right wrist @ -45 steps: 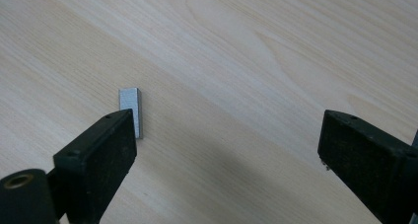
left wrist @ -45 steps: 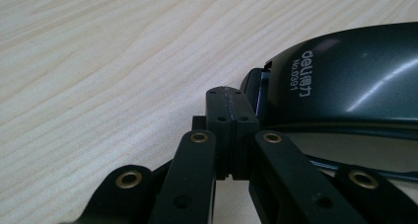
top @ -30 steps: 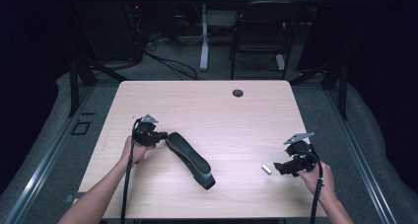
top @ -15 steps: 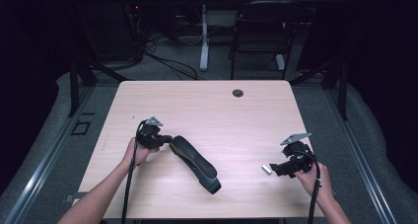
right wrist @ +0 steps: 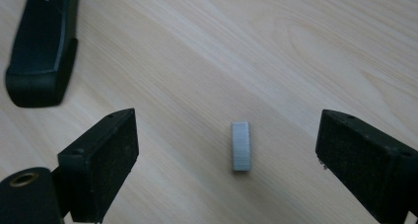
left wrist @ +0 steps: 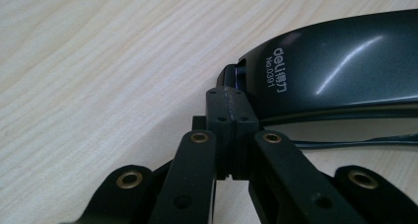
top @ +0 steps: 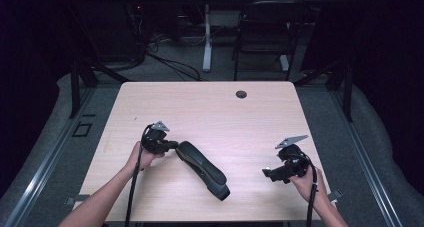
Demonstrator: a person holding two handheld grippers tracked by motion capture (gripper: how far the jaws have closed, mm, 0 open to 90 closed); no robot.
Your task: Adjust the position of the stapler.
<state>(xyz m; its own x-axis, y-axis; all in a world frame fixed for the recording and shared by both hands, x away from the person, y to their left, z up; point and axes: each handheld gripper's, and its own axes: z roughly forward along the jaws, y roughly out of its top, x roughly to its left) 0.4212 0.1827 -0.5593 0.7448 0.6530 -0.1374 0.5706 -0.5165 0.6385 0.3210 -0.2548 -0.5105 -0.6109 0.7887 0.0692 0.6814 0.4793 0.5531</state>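
Observation:
A black stapler (top: pixel 202 169) lies slantwise on the wooden table (top: pixel 210 107), its near end toward the front edge. My left gripper (top: pixel 172 146) is shut, its tips against the stapler's far left end. In the left gripper view the closed jaws (left wrist: pixel 230 110) meet at the rear of the stapler (left wrist: pixel 335 66); I see nothing between the pads. My right gripper (top: pixel 267 173) hovers open at the front right. In the right gripper view a small silver strip of staples (right wrist: pixel 240 146) lies on the wood between the open jaws (right wrist: pixel 224 135), untouched, with the stapler's end (right wrist: pixel 44 46) at upper left.
A dark cable hole (top: pixel 241 94) sits near the table's far edge. Beyond the table stand a chair (top: pixel 262 37) and a white desk leg (top: pixel 206 37), with cables on the floor. A cable trails from each gripper toward the front edge.
My right gripper has moved left and now stands over the strip of staples. The left gripper and the stapler have shifted slightly to the right.

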